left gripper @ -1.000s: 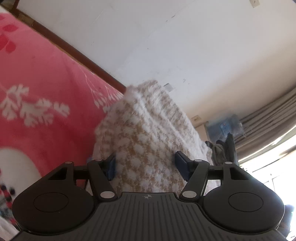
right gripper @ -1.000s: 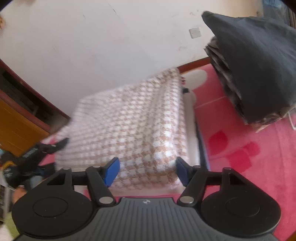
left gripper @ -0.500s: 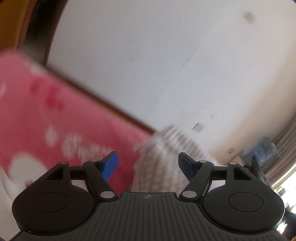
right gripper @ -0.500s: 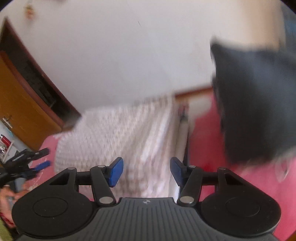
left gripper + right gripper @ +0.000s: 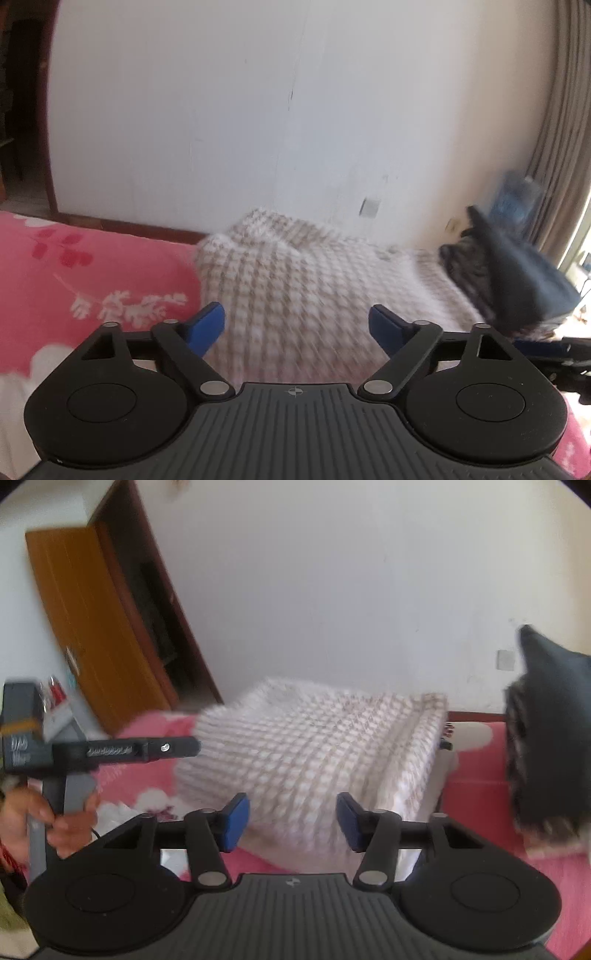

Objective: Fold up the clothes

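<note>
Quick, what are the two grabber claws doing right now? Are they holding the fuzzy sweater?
Left gripper: open, jaws just opened wider, holding nothing.
Right gripper: open, holding nothing; the checked sweater lies beyond it.

No legible text, label, brand or number found in either view. White markings noted on the dark body of the left gripper (image 5: 110, 753) in the right wrist view, too blurred to read.
</note>
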A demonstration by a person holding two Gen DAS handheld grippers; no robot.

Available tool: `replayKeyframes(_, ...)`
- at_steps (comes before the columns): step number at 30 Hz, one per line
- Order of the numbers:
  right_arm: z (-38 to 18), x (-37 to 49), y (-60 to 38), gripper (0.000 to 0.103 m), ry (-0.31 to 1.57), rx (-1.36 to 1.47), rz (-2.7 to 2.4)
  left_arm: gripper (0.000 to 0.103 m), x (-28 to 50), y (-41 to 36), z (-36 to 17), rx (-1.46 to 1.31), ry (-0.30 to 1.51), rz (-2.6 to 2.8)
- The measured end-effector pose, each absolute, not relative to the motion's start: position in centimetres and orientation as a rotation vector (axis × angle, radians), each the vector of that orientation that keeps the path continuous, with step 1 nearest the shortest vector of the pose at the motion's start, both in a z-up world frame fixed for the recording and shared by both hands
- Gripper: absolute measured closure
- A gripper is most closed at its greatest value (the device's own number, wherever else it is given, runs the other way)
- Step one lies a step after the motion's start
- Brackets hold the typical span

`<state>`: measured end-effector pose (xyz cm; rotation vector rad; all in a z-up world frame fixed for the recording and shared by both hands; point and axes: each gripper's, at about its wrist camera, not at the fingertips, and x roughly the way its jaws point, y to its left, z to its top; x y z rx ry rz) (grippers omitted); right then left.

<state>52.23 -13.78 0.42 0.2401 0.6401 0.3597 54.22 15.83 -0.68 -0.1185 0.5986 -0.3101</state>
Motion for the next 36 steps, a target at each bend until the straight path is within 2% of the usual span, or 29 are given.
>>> replayKeyframes(4, -1.2, 47.0, -14.0, 0.037, 0.708, 0.316, 0.274, 0.005, 48.1, 15.9, 0.0, -0.164, 0.621, -0.317)
replayKeyframes(7, -2.2, 43.0, -13.3, 0.025, 0.752, 0.318, 0.214, 0.004, 43.9, 15.7, 0.1, -0.195, 0.659, -0.315)
replayKeyframes(8, -2.2, 41.9, -13.1, 0.021, 0.757, 0.313, 0.2, 0.0, 42.6, 15.6, 0.1, -0.209, 0.672, -0.315)
replayKeyframes(11, -1.2, 37.4, -12.8, 0.003, 0.743, 0.279, 0.17, 0.0, 39.0, 15.0, -0.1, -0.264, 0.713, -0.319)
replayKeyframes(12, -0.9, 36.0, -12.9, 0.0, 0.729, 0.267, 0.156, 0.0, 37.8, 14.5, -0.1, -0.265, 0.72, -0.319)
replayKeyframes(19, 1.4, 25.8, -13.8, 0.0, 0.625, 0.237, 0.07, 0.0, 29.0, 11.4, 3.7, -0.218, 0.666, -0.349)
replayKeyframes(27, 5.1, 17.0, -13.3, 0.0, 0.664, 0.22, 0.086, 0.0, 20.9, 8.7, 9.0, -0.182, 0.686, -0.399)
replayKeyframes(36, 5.9, 13.0, -12.7, 0.0, 0.674, 0.19, -0.034, 0.0, 19.6, 7.7, 6.9, -0.107, 0.795, -0.222)
